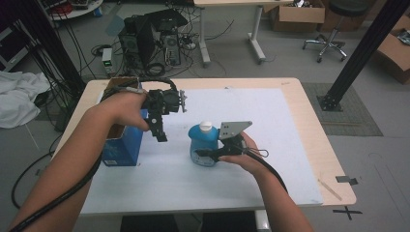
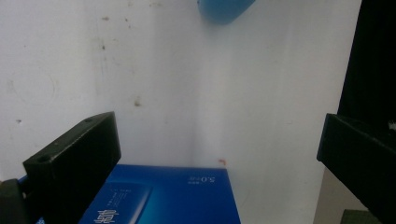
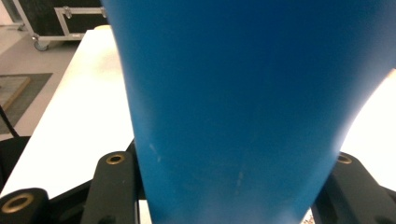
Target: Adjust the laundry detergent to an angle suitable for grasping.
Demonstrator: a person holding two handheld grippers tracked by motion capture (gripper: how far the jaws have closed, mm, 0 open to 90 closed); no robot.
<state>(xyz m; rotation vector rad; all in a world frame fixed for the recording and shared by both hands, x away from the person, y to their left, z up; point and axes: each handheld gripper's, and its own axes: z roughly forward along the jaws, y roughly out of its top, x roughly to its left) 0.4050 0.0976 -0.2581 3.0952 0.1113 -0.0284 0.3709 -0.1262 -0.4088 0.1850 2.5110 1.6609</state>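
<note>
Room: a grey floor lay beyond the table, with a black computer tower and tangled cables past the far left corner, cardboard boxes and a stool farther back on the right, and a white cloth heaped at the left.
Table: a light wooden tabletop carried a white mat over most of its middle; the mat showed small dark specks in the left gripper view.
Box: a blue box with an open cardboard top stood near the left edge of the tabletop, partly on the mat.
Bottle: a blue bottle with a white cap stood upright near the middle of the tabletop, well to the right of the box.
Left arm: the forearm reached in from the near left corner, raised over the box, its hand bent at the wrist.
Left gripper: the left gripper hung above the mat just right of the box, pointing down, jaws spread wide with nothing between them.
Right arm: the forearm came from the near edge, hand level beside the bottle.
Right gripper: the right gripper lay level and pinched the bottle low on its body, jaws pressed on both sides.
</note>
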